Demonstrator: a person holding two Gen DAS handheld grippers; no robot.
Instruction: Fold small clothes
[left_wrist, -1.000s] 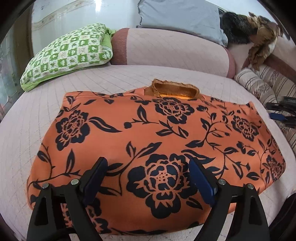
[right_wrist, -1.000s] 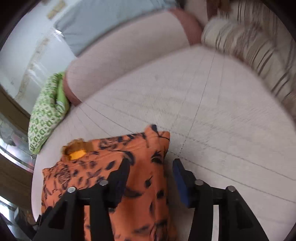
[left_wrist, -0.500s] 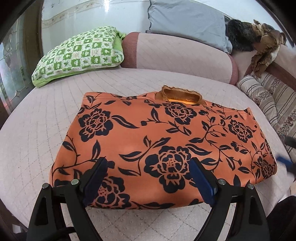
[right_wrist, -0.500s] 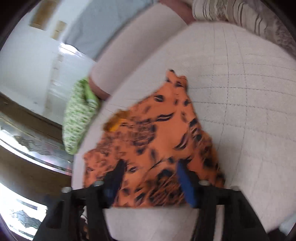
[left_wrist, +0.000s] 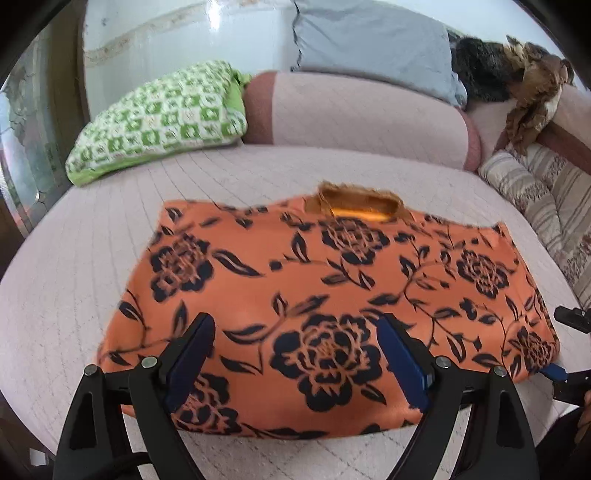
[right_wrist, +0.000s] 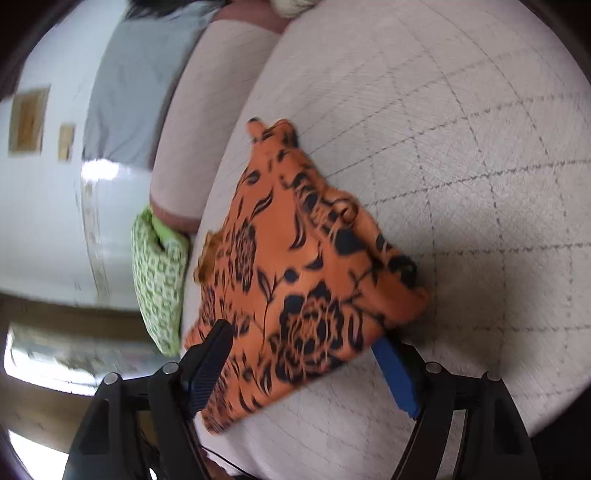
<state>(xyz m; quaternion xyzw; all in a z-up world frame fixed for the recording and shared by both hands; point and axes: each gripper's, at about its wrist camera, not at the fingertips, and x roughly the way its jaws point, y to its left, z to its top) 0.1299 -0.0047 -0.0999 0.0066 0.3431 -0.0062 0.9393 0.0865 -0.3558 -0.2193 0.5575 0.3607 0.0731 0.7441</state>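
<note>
While both grippers are hovering wide apart, nothing is being gripped.
Left gripper (left_wrist: 295, 354) and right gripper (right_wrist: 306, 362), jaws just opened, are framing the folded orange floral garment (left_wrist: 332, 288) lying flat.

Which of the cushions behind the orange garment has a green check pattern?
The green checked pillow lying at far left on the bed. The grey pillow is plain, and the striped cushion at right is beige and brown.

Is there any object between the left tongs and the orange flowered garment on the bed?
Nothing visible is in the way. The left tongs hang open directly above the orange flowered garment, with no other object between the two.
</note>
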